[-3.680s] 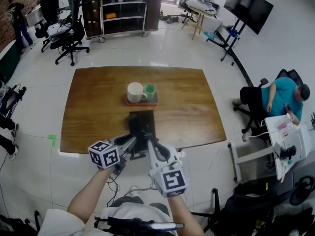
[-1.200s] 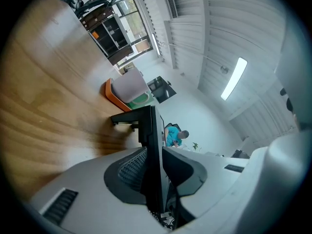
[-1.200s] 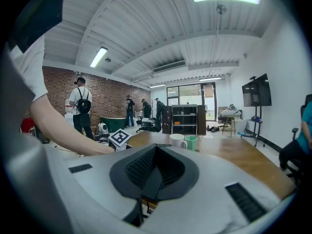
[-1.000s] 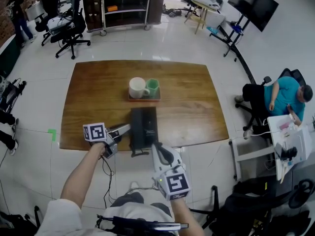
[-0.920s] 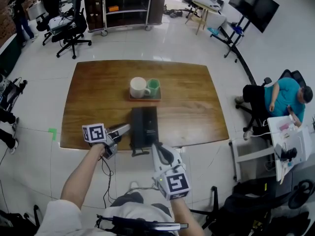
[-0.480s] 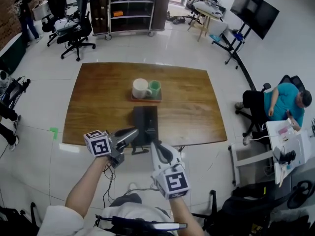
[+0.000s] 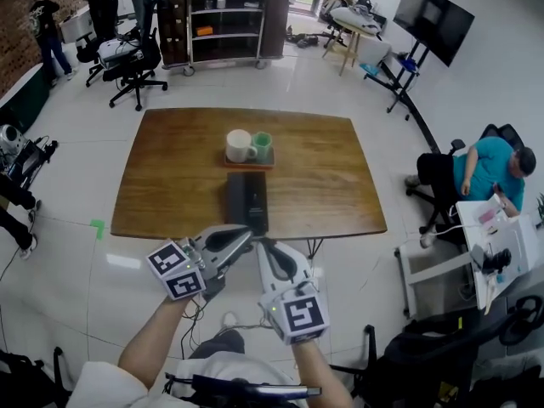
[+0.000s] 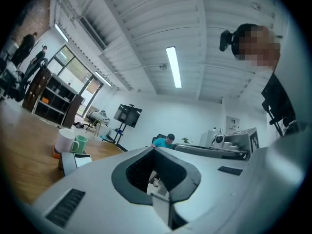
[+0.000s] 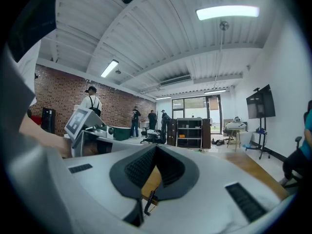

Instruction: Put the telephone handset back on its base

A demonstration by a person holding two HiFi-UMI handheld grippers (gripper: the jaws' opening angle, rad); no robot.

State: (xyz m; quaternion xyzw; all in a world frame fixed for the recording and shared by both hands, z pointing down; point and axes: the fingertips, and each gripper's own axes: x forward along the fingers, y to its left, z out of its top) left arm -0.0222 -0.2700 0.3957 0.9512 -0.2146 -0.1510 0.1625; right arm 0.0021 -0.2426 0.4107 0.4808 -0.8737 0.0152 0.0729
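Observation:
The black telephone (image 7: pixel 246 201) lies on the brown table (image 7: pixel 323 177), near its front edge. A long dark part along its left side looks like the handset, resting on the base; I cannot make out more detail. My left gripper (image 7: pixel 247 234) hangs shut and empty just off the front edge, below the phone. My right gripper (image 7: pixel 263 247) is close beside it, also shut with nothing in it. In the left gripper view the jaws (image 8: pixel 153 150) meet at their tips, and the telephone (image 8: pixel 74 162) shows low at the left. The right gripper (image 9: pixel 156 148) looks over the table.
A white mug (image 7: pixel 239 144) and a green cup (image 7: pixel 262 143) stand on a small tray behind the phone. A dark cord (image 9: pixel 148 204) hangs at the table's front edge. Office chairs, shelves, a TV stand and people surround the table; a seated person (image 7: pixel 486 167) is at the right.
My left gripper has drawn back from the table, left of the phone, and now sits beside the right gripper. The right gripper has hardly moved. The head view has tilted slightly.

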